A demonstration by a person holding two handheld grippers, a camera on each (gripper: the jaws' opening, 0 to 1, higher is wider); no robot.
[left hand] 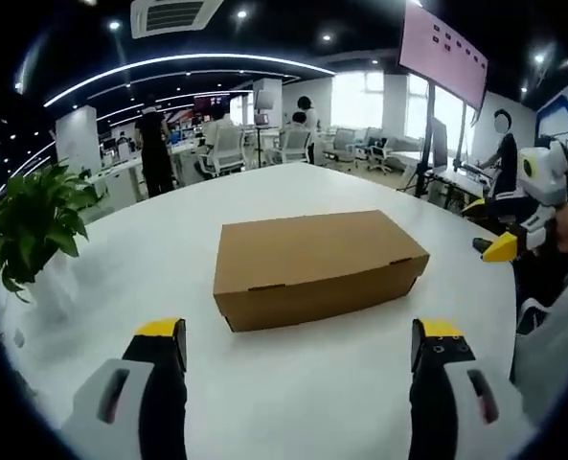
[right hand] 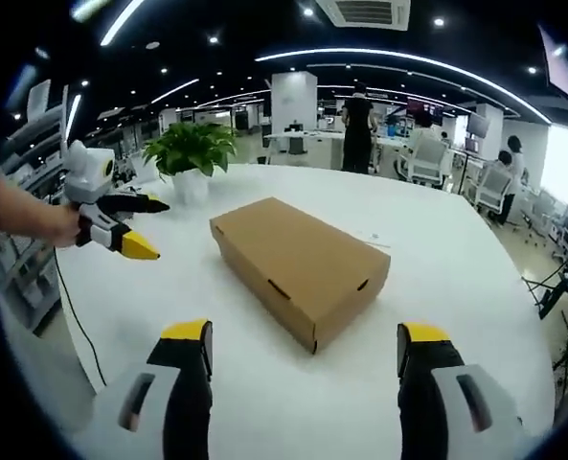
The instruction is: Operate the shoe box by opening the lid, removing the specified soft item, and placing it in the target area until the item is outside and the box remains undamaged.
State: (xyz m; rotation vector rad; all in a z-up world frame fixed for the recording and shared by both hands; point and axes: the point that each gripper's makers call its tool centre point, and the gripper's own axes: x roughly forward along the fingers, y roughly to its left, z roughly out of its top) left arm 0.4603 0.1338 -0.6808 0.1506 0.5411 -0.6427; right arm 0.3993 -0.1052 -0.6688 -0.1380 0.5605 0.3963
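We see the closed box (left hand: 318,265) mid-table (left hand: 264,402), lid still down, lying dead ahead of both our wide-open, empty grippers, left gripper (left hand: 303,347) facing its long side, right gripper (right hand: 304,352) facing a corner, neither touching.

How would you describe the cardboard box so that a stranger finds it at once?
On the large white round table, look near the middle. There lies a flat brown cardboard shoe box, lid closed. The green potted plant near the table's edge is leafy; the box is plain and rectangular.
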